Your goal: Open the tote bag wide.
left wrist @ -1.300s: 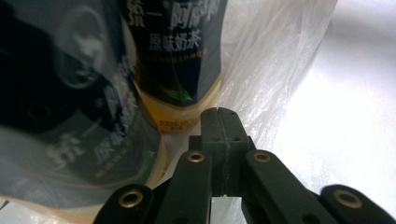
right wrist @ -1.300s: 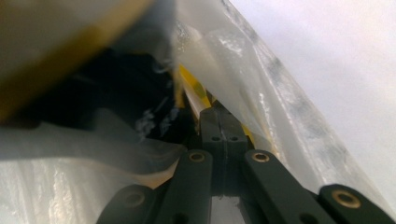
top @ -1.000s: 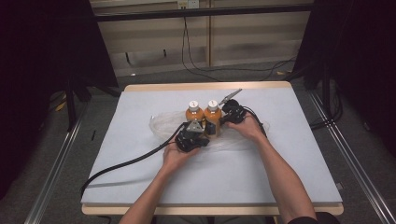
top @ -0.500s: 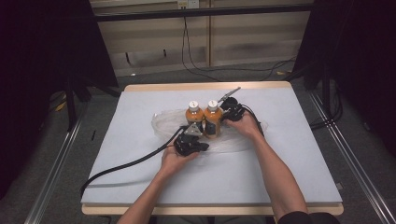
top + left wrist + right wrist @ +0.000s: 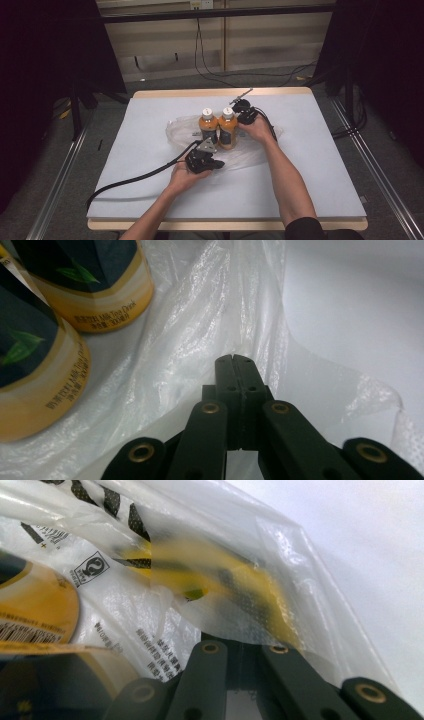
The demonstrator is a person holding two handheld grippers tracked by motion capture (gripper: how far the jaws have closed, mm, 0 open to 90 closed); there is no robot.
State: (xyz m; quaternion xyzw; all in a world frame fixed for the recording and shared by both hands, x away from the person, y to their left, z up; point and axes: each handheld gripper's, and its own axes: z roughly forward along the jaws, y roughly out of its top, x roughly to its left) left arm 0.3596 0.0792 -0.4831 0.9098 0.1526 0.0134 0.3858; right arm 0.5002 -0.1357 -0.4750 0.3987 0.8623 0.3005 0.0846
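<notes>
Clear crinkled plastic bag (image 5: 260,152) under two orange bottles (image 5: 219,129).

Table evenly lit, dark surroundings, close plastic blurred

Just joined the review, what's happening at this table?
A person works two sets of tongs around a clear plastic bag with two orange drink bottles standing on it. The left tongs are shut, resting on the plastic at the bag's near edge. The right tongs have their tips under a fold of the plastic beside the bottles; they are shut, but whether they pinch the plastic is unclear.
</notes>
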